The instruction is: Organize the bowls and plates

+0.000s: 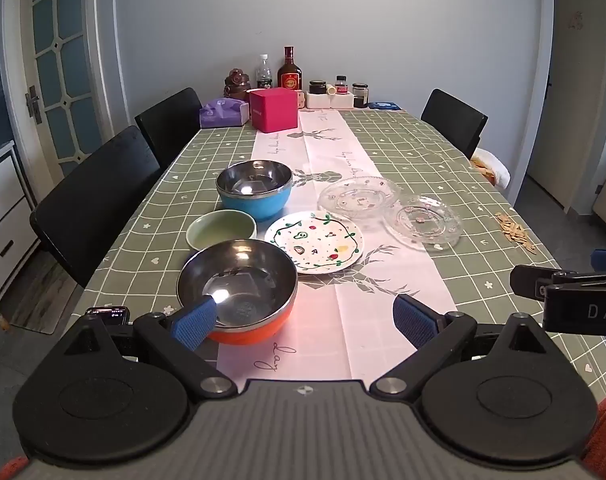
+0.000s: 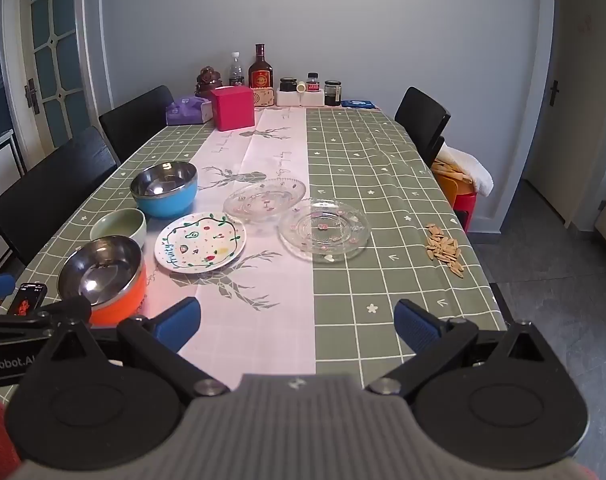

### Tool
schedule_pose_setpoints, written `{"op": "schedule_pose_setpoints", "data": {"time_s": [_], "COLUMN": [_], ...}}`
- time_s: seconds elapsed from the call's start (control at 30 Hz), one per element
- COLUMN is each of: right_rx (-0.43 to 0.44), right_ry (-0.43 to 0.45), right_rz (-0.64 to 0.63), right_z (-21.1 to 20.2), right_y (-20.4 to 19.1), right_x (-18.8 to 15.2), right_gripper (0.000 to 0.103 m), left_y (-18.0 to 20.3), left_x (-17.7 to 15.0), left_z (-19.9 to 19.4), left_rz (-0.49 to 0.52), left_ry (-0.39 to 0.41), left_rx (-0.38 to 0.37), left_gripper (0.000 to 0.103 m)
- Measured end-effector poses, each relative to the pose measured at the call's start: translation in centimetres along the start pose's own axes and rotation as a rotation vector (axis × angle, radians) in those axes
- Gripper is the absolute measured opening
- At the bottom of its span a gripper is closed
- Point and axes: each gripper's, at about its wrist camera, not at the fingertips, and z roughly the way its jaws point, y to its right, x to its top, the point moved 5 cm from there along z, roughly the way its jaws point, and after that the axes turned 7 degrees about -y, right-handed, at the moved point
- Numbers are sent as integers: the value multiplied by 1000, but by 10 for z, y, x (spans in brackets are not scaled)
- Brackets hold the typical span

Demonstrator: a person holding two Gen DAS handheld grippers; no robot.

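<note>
Both my left gripper (image 1: 303,320) and right gripper (image 2: 297,326) hang spread wide and empty over the table's (image 2: 383,288) near edge, and the orange bowl (image 1: 239,292), nearest of the dishes, sits just ahead-left of my left fingers (image 1: 193,322), so that hand is closer.

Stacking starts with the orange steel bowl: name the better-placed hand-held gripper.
Left. The open left hand-held gripper sits right by the orange steel bowl; the right hand-held gripper hangs further right, above bare tablecloth.
</note>
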Motion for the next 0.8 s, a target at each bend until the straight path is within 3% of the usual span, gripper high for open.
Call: {"op": "schedule_pose_setpoints", "data": {"time_s": [0.8], "right_rx": [0], "right_ry": [1], "right_rz": [-2], "right_z": [2], "right_y": [-2], "right_x": [0], "right_gripper": [100], "left_y": [-1], "left_x": [0], "left_z": [5], "left_rz": [2], "left_ry": [-21], "left_rx": [3], "left_gripper": [103]}}
